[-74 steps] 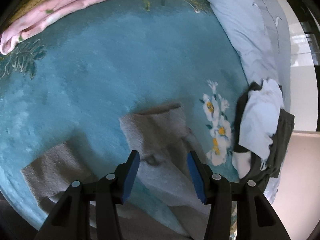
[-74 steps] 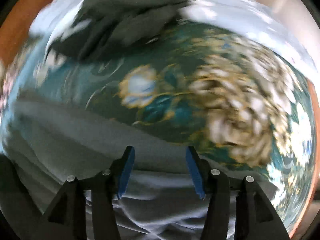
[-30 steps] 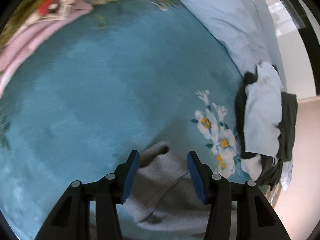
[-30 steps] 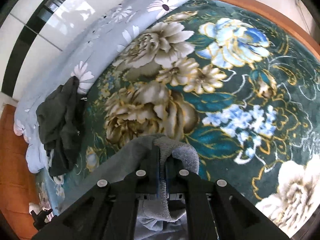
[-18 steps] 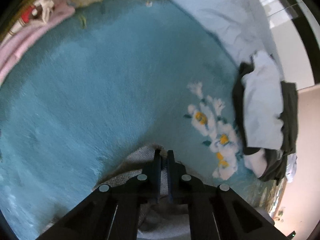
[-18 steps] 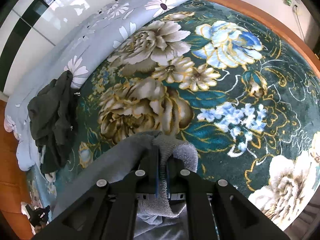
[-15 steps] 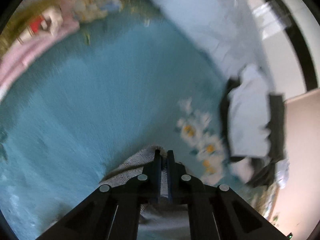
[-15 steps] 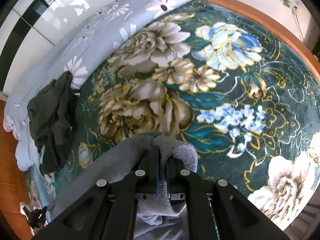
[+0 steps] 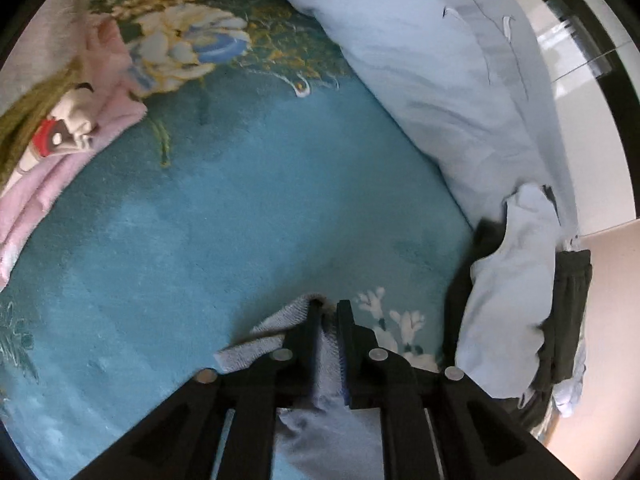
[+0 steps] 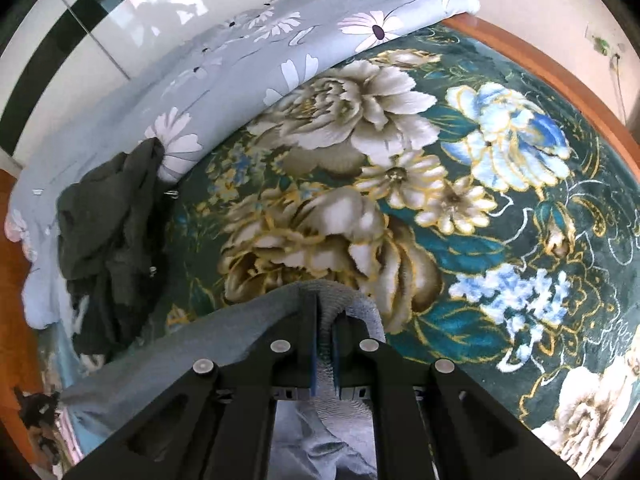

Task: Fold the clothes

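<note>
1. Bed surface: teal plush floral blanket [image 9: 248, 208], plain teal in the left wrist view, big cream and blue flower print in the right wrist view [image 10: 400, 168].
2. Pale blue daisy-print duvet [image 9: 432, 92] is bunched along the far edge of the blanket; same duvet in the right wrist view [image 10: 224, 72], with glossy white wardrobe doors [image 10: 96, 24] behind it.
3. Left gripper [image 9: 329, 312]: jaws pinched nearly together on a ribbed edge of the grey garment [image 9: 264, 344]. Fabric pokes out past the tips and to their left, and more of it hangs down between the finger arms.
4. Right gripper [image 10: 325, 312]: jaws clamped on another ribbed edge of the same grey garment [image 10: 224, 340], a thin strip of fabric showing between the blue pads. Cloth drapes off left and below the fingers (which part of the garment, cannot tell).
5. Garment sits at the near edge of the blanket in both views, bunched under the grippers.
6. Unfolded pile near the duvet: dark grey-green clothing [image 10: 108, 240], and in the left wrist view a light blue garment [image 9: 516, 288] lying on top of it.
7. Pink folded clothes [image 9: 60, 168] at far left of the left wrist view, well apart from the gripper.
8. Orange-brown wooden bed frame [image 10: 560, 80] runs along the blanket's far right edge.
</note>
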Demonstrator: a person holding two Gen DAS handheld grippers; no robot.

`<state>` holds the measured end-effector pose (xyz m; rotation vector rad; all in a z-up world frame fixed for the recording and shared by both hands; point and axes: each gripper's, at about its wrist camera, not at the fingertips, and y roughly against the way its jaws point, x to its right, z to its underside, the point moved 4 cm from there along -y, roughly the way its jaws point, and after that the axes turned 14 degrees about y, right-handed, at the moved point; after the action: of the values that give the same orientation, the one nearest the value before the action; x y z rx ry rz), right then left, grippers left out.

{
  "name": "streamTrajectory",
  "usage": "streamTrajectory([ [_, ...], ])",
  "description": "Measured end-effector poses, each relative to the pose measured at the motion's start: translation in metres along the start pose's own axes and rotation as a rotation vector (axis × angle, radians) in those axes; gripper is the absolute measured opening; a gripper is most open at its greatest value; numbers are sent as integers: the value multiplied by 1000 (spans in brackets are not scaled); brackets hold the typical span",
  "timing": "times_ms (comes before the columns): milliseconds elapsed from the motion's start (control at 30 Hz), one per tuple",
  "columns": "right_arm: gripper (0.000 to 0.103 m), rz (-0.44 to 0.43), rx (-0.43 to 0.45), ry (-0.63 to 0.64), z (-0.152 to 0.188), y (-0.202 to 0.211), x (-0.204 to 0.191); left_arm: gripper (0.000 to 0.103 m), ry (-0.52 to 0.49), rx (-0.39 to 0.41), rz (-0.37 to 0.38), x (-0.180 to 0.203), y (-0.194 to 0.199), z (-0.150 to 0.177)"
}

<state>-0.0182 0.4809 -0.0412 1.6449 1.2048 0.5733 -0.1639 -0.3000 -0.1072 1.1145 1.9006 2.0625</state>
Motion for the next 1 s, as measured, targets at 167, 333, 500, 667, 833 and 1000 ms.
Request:
streamTrajectory([
  [167, 6, 14, -39, -5, 2, -11, -1, 40, -54, 17, 41, -21, 32, 3],
  [333, 61, 40, -39, -6, 14, 6, 9, 53, -24, 70, 102, -100, 93, 25],
  [500, 61, 21, -21, -28, 45, 36, 24, 54, 66, 102, 82, -193, 124, 69],
  [667, 61, -16, -59, -133, 95, 48, 52, 55, 134, 31, 85, -247, 110, 121],
  [833, 61, -68, -103, -255, 162, 57, 86, 55, 117, -30, 114, -264, 98, 150],
  [1000, 61, -170, -124, -350, 225, 62, 101, 55, 110, -71, 159, -258, 85, 158],
])
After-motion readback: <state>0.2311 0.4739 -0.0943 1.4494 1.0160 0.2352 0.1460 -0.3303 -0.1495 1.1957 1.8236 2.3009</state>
